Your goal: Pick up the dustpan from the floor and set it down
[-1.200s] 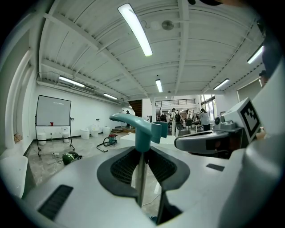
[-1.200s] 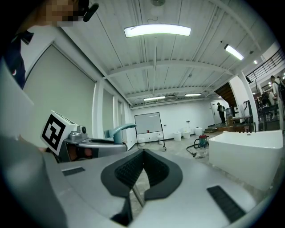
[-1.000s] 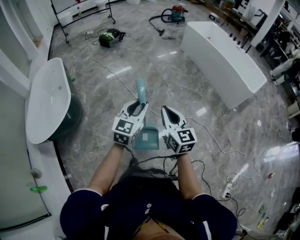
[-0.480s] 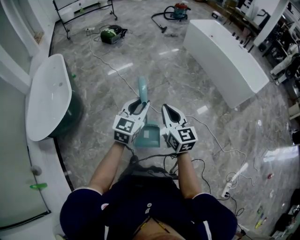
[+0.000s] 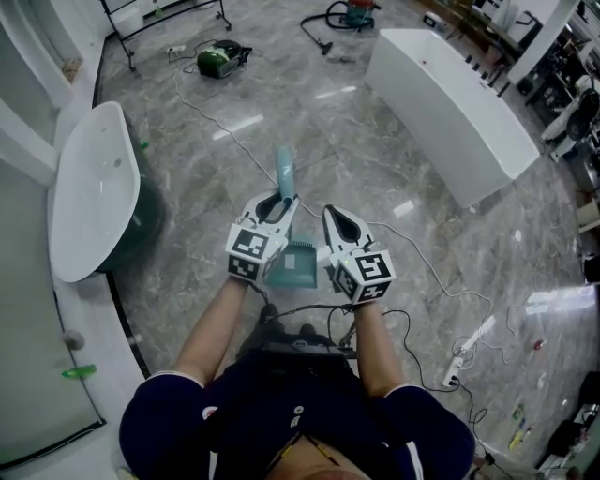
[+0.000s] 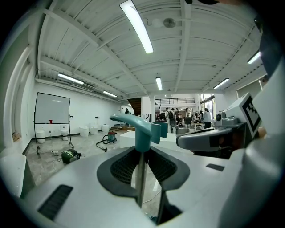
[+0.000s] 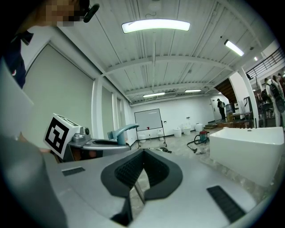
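A teal dustpan [image 5: 292, 265] hangs above the grey marble floor in the head view, its long handle [image 5: 284, 169] pointing away from me. My left gripper [image 5: 280, 203] is shut on that handle near the pan. In the left gripper view the teal handle [image 6: 143, 133] rises from between the dark pads [image 6: 127, 165]. My right gripper [image 5: 334, 218] stays just right of the pan, jaws shut with nothing in them. The right gripper view shows its own pads [image 7: 133, 171] meeting at the tip, with the left gripper [image 7: 95, 143] and the dustpan handle [image 7: 121, 131] off to the left.
A long white bathtub [image 5: 450, 112] stands at the right, and a white oval tub [image 5: 89, 187] at the left. A green vacuum [image 5: 220, 59] and another vacuum [image 5: 354, 13] sit at the far end. Cables [image 5: 441, 291] and a power strip [image 5: 466, 353] lie on the floor.
My left gripper has sunk slightly with the dustpan still in its grip. The right gripper has kept its place beside it.
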### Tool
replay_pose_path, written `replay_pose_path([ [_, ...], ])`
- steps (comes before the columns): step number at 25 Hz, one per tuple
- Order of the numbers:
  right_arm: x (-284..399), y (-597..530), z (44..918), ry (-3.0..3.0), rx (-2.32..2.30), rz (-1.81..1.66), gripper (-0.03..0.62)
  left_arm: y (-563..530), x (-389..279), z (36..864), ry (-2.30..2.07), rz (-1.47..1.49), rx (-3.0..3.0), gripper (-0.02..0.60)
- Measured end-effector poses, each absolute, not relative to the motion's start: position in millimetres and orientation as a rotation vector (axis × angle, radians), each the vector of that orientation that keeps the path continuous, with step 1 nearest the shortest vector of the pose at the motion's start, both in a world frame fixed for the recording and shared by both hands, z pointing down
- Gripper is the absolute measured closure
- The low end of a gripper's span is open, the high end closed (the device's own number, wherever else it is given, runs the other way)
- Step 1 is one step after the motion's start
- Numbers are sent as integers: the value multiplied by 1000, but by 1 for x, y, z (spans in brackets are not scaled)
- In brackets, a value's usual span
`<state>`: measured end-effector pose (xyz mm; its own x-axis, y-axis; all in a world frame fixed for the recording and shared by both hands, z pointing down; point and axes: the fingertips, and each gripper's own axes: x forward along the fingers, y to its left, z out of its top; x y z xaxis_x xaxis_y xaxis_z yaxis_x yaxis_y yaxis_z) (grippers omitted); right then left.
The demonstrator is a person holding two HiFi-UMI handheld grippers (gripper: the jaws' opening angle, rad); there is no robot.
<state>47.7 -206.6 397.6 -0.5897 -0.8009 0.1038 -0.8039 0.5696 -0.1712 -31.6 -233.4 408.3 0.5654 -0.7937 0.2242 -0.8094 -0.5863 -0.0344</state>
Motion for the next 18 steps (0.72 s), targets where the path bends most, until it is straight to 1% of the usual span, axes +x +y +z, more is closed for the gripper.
replay_pose_path([
  [8,38,-220,419,-2729,1414,374,588,-263,-46,422,-1393,336,2714,485],
  [18,22,-262,484,-2643,1420,497,588,-323,-71,527,-1338,466,2656,485],
])
